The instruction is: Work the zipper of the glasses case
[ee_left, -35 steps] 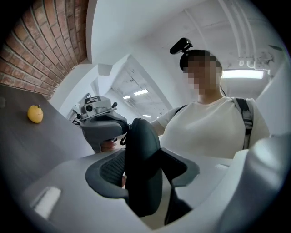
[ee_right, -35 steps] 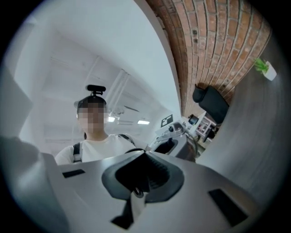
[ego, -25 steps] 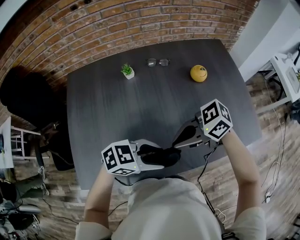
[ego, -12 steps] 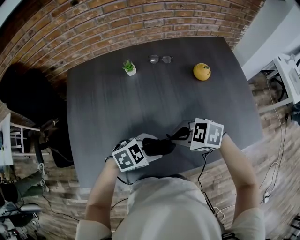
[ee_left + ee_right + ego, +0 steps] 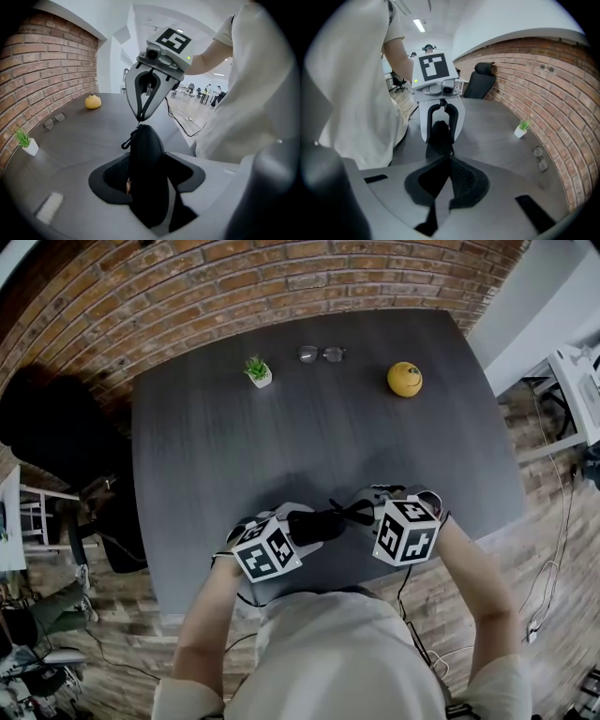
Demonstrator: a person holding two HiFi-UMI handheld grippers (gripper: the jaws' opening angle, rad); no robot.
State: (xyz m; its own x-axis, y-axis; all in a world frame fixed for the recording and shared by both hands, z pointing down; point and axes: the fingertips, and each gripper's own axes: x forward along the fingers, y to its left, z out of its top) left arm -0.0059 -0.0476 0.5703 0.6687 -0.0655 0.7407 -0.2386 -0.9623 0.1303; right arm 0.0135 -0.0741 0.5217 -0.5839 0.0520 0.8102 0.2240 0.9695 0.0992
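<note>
The black glasses case (image 5: 317, 525) stands on edge between the pads of my left gripper (image 5: 307, 531), which is shut on its sides above the table's near edge. In the left gripper view the case (image 5: 147, 161) fills the gap between the jaws of my left gripper (image 5: 148, 177), and a small clip (image 5: 125, 143) hangs from its far end. My right gripper (image 5: 356, 512) faces it from the right. Its tips (image 5: 140, 119) are pinched together at the case's far end, on the zipper pull. In the right gripper view the jaws of my right gripper (image 5: 450, 160) are shut just before the case (image 5: 439, 135).
At the far side of the dark table (image 5: 281, 446) stand a small potted plant (image 5: 256, 373), a pair of glasses (image 5: 319, 354) and a yellow fruit (image 5: 404, 379). A brick wall (image 5: 234, 287) runs behind the table. A black chair (image 5: 56, 427) is at the left.
Both grippers have sunk toward the table and drawn together. The right gripper has rolled and now meets the case's end. The left has tipped downward with the case.
</note>
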